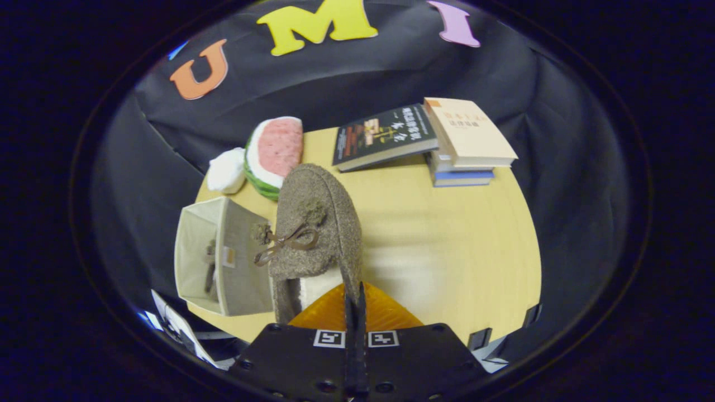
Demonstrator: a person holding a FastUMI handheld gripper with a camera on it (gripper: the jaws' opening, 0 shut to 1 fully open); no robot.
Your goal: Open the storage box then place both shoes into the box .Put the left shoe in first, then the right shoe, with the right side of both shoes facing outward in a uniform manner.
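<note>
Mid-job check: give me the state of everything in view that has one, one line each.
Gripper: shut on the shoe's collar edge.
Shoe: held off the table, toe pointing away, bow on top.
Box: open, beside the held shoe, with a dark item inside, seemingly the other shoe.
Books: closed, stacked beyond the shoe; one book leans against the stack.
Watermelon pillow: propped at the table's far edge.
</note>
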